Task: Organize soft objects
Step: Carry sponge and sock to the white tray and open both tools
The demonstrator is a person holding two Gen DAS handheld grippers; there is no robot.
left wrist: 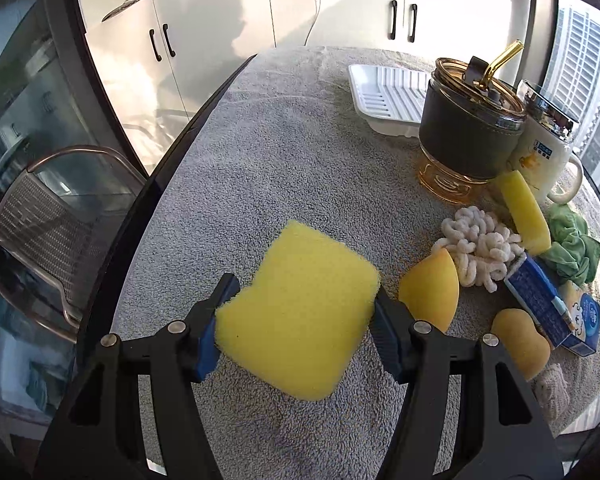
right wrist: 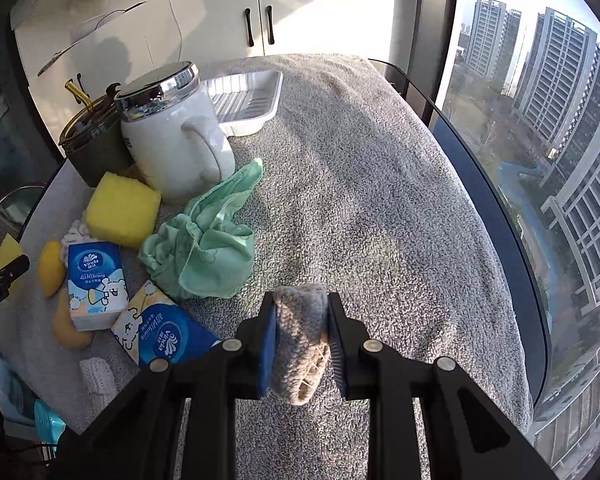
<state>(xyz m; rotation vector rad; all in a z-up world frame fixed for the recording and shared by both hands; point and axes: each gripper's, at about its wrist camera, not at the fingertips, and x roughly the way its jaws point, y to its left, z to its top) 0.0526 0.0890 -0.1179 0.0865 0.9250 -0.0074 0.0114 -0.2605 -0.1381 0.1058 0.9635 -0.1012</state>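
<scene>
Both hands are loaded, so the step in hand looks like the carry: the left gripper (left wrist: 296, 316) is clamped on a yellow sponge (left wrist: 300, 312) held above the grey towel (left wrist: 260, 168) that covers the table, and the right gripper (right wrist: 302, 340) is squeezed onto a beige knitted pad (right wrist: 300, 340), also just over the towel. The next move calls for picking a drop spot, most likely the white tray (left wrist: 384, 96) at about one o'clock in the left view and eleven o'clock in the right, then parting the fingers gently so the springy foam does not bounce out. Counting what remains in the heap at three o'clock from the left gripper: one more yellow sponge (right wrist: 122, 210) leaning by the mug, two rounded yellow puffs (left wrist: 430, 292), one white looped mop-like scrubber (left wrist: 476, 248), one green cloth (right wrist: 204, 248), two blue tissue packs (right wrist: 94, 284), and what may be a second knitted pad (right wrist: 96, 376) at the near edge, though it is half hidden. Hard things number two: a dark cup with a gold straw (left wrist: 468, 120) and a white lidded mug (right wrist: 172, 136)
</scene>
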